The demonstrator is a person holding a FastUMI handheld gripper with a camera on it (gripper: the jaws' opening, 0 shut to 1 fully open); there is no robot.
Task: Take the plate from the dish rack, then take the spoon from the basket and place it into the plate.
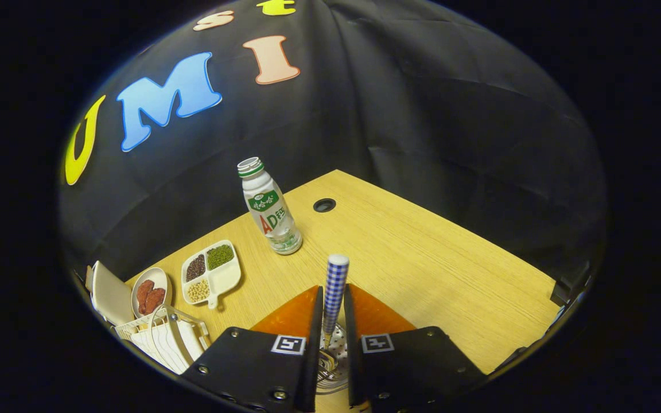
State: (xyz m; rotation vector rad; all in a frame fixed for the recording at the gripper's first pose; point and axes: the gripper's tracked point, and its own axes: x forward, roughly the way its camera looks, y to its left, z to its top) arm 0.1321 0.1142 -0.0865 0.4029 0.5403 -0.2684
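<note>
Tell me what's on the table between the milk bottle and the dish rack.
In the gripper view, a white divided dish of beans lies between the bottle and the dish rack. The hand-held gripper is shut on the checked spoon handle.

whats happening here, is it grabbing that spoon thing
Yes. The hand-held gripper is closed on a checkered-handled spoon, whose handle stands upright between the fingers, over a perforated metal basket on an orange mat. The white dish rack sits off to the left near a divided snack tray, and a bottle stands beyond on the wooden table.
</note>
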